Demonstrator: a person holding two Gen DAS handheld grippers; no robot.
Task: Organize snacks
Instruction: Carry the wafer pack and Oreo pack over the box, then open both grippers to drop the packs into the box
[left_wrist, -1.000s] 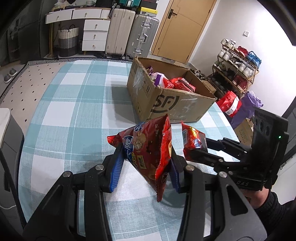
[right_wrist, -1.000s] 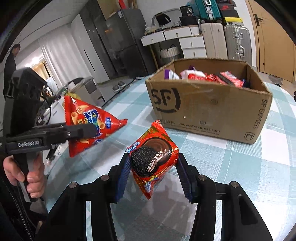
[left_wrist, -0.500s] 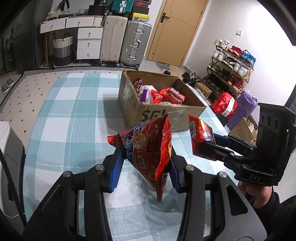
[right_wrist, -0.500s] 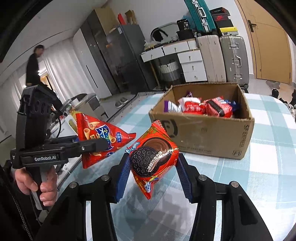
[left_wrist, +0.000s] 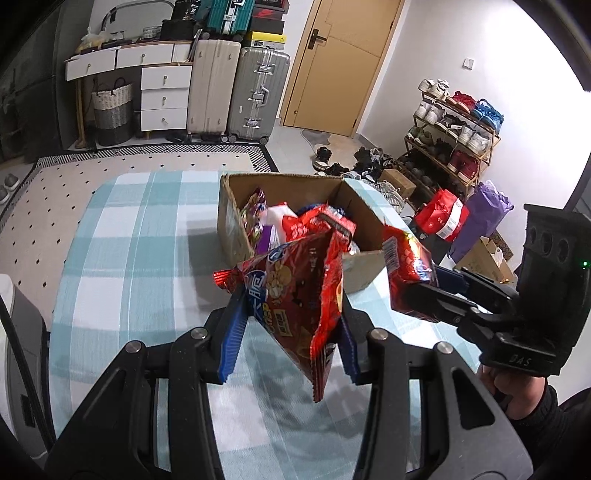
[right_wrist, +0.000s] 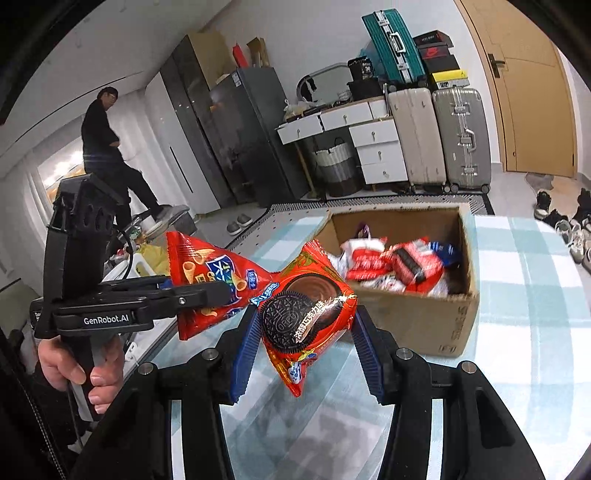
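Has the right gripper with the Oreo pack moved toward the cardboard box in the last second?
Yes. The right gripper, shut on the Oreo pack, has risen and neared the cardboard box, now looking down into it.

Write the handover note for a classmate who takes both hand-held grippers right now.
Left hand-held gripper: shut on the red cone-snack bag, held in the air.
Right hand-held gripper: shut on the Oreo packet, also held in the air.
Cardboard box stands on the checked tablecloth, just ahead, open, several packets already inside.
Left to do: carry both packs over the box opening and release them.
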